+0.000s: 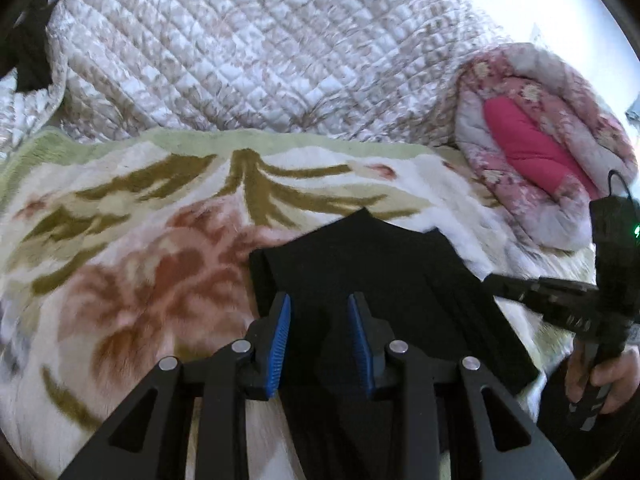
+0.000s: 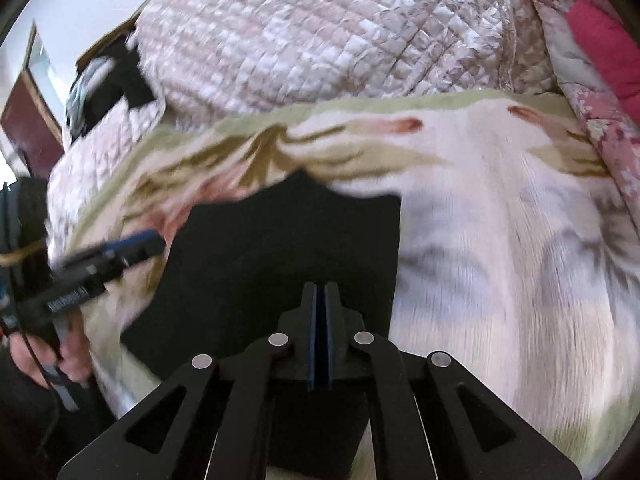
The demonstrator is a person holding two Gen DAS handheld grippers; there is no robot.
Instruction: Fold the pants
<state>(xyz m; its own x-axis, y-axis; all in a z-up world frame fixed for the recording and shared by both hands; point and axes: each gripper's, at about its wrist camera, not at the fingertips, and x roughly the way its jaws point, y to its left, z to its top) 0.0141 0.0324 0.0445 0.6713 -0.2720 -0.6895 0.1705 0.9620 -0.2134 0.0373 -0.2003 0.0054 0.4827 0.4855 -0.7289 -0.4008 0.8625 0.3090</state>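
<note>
From the left wrist, the left gripper (image 1: 319,304) hangs with jaws spread wide over the black pants (image 1: 372,264), which lie folded on the blanket (image 1: 120,240), likely poised to smooth or regrip. From the right wrist, the right gripper (image 2: 320,292) points forward over the pants (image 2: 280,248), pads pressed together; whether cloth is pinched, I cannot tell.

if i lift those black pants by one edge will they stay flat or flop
The black pants would probably flop: they lie thin and limp on the fleece blanket. Likely light. The plush pile may drag on them, so a push would bunch rather than slide them.
</note>
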